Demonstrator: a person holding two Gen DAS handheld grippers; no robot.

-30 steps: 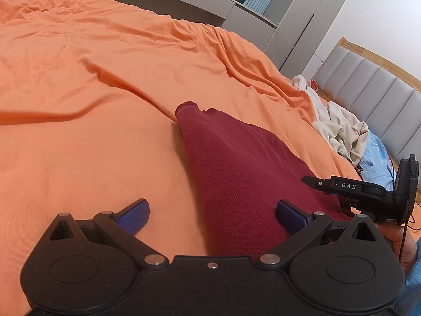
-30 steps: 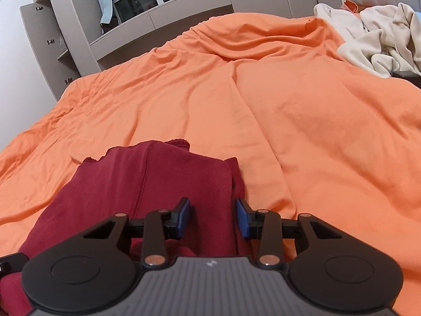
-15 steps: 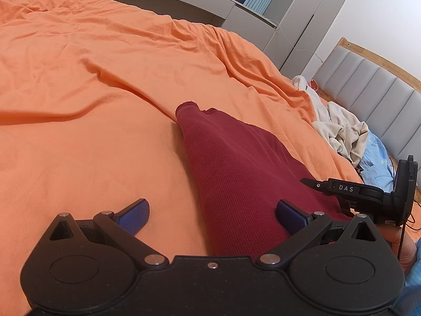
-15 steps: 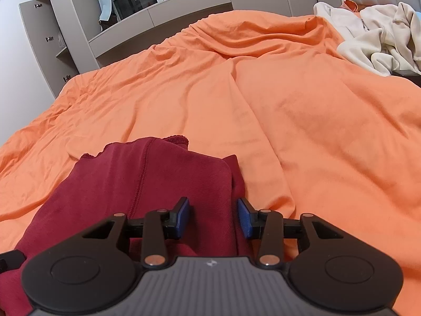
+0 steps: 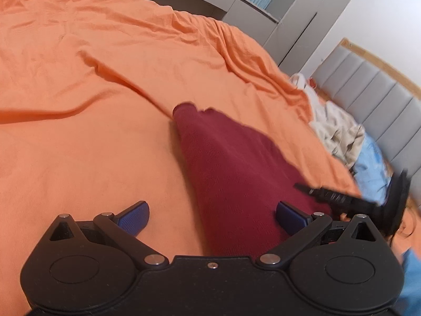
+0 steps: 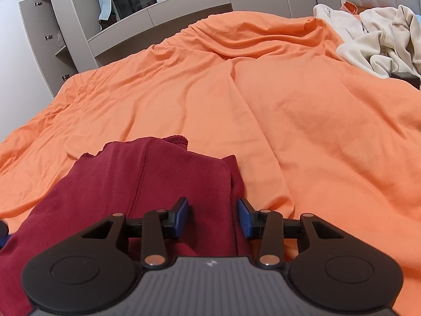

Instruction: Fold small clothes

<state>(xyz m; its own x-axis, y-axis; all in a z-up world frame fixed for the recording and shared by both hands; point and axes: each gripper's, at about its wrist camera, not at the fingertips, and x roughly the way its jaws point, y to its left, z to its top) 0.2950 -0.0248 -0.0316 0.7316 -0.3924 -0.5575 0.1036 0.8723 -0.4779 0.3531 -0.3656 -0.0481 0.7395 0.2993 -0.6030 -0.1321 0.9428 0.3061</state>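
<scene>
The dark red garment is lying on the orange bed, looking partly folded lengthwise. The left hand-held gripper is hanging released over it, and the right hand-held gripper is straddling its right edge unclenched. The pile of clothes far right is probably waiting.

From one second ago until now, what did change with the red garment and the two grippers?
Almost nothing changed. The left gripper stays wide open over the dark red garment, and the right gripper keeps its half-open gap with the cloth's folded edge between the pads. Nothing was gripped or released. The garment lies as before on the orange bedsheet.
</scene>
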